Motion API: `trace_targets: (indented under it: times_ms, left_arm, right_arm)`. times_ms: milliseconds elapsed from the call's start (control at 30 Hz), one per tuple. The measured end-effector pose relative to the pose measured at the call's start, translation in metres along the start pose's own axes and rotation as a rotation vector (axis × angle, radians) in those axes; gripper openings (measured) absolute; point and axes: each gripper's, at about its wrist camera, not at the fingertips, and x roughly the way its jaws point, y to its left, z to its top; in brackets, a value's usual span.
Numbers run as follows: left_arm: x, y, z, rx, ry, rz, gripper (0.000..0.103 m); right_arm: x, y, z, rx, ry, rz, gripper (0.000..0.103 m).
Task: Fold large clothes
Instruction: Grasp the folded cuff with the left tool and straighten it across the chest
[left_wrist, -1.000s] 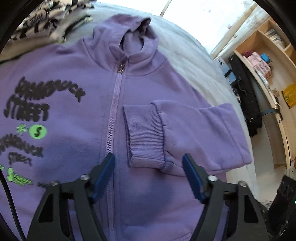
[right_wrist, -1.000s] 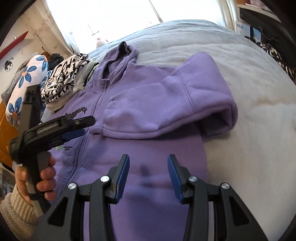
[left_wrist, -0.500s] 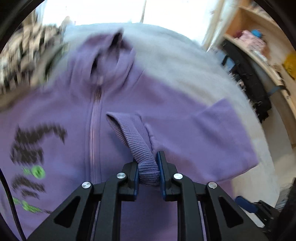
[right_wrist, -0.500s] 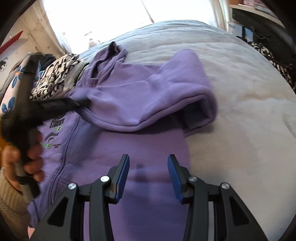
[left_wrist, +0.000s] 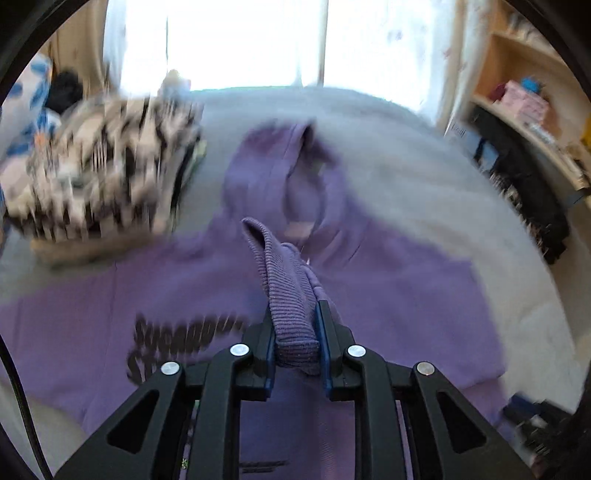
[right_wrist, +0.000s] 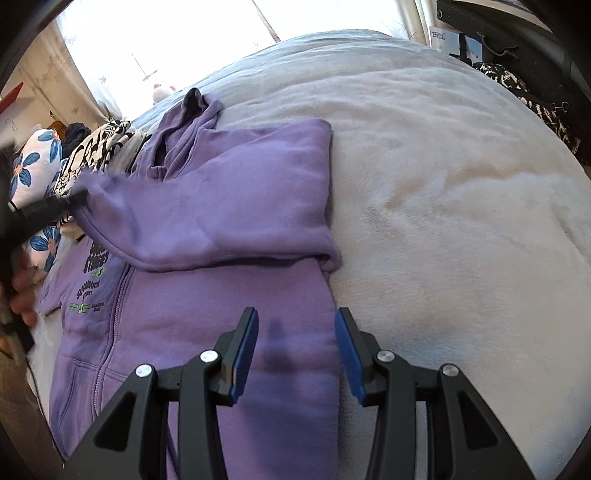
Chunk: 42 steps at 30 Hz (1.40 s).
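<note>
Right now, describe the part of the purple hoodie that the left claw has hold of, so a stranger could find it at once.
On the pale grey bed lies a purple zip hoodie with one sleeve folded across its chest. Follow that sleeve to its end: the ribbed cuff, pinched in the left claw and raised off the hoodie's front. Its knitted ridges set it apart from the smooth fleece around it.

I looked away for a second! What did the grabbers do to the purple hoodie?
The left gripper closed on the ribbed cuff and lifted the sleeve up off the purple hoodie, pulling it toward the printed side. The right gripper stayed open above the hoodie's lower part, holding nothing.
</note>
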Motion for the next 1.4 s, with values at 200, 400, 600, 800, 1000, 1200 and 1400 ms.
trace_targets:
  times_ms: [200,400,600,800,1000,1200,1400]
  left_arm:
    - [0.045,0.047,-0.034,-0.147,0.134,-0.06,0.029]
    - [0.046,0.063,-0.033,-0.202,0.116,-0.126,0.047]
    - [0.068,0.056,-0.029,-0.145,0.153,-0.128,0.022]
    - [0.046,0.037,-0.015,-0.069,0.053,-0.13,0.016]
    - [0.074,0.056,-0.021,-0.127,0.149,-0.084,0.028]
    - [0.053,0.085,-0.024,-0.203,0.119,-0.153,0.056]
    - [0.059,0.105,-0.005,-0.267,0.107,-0.139,0.056]
  right_arm:
    - [0.004,0.01,0.007,-0.024,0.011,0.009,0.043]
    - [0.005,0.002,0.031,0.029,-0.003,0.038,0.056]
    - [0.033,-0.021,0.059,0.132,0.031,0.071,0.056]
    - [0.042,-0.028,0.06,0.12,0.023,0.097,0.024]
    - [0.053,-0.022,0.047,0.1,0.018,-0.001,0.028]
    - [0.026,-0.018,0.066,0.08,0.0,0.051,0.053]
    - [0.041,-0.027,0.112,0.135,-0.023,0.046,0.06]
